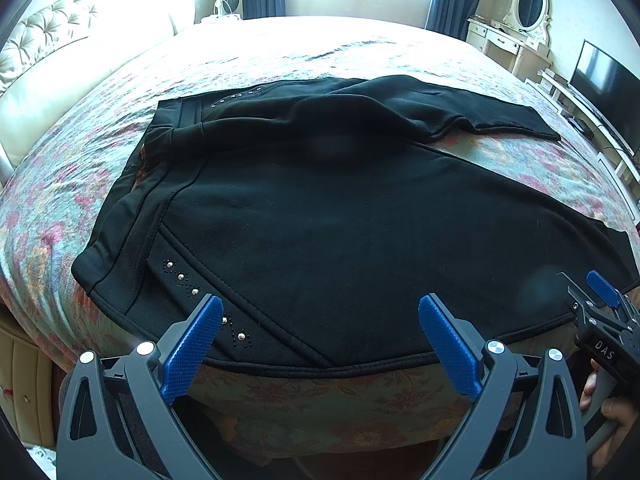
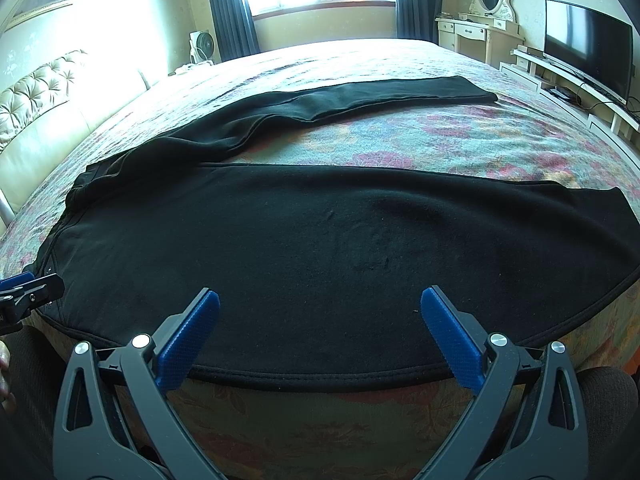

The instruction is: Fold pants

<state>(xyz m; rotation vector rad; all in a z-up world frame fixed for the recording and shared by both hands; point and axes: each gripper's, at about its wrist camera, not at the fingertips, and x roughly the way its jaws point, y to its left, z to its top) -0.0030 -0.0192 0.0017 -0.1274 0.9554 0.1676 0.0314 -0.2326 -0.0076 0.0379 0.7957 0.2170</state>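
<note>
Black pants (image 1: pixel 320 232) lie spread on the floral bedspread, waistband to the left with silver studs (image 1: pixel 182 278) by the pocket. One leg lies near the front edge and the other leg (image 1: pixel 460 108) angles away toward the far right. The pants also fill the right wrist view (image 2: pixel 320 248). My left gripper (image 1: pixel 320 320) is open and empty, just above the pants' near edge by the studs. My right gripper (image 2: pixel 320 316) is open and empty over the near leg. It also shows at the right of the left wrist view (image 1: pixel 600 296).
The bed (image 1: pixel 280 52) has a tufted headboard (image 1: pixel 44 28) at the left. A white dresser with oval mirror (image 2: pixel 488 8) and a TV (image 2: pixel 588 44) on a low stand line the right wall. A fan (image 2: pixel 204 46) stands under the window.
</note>
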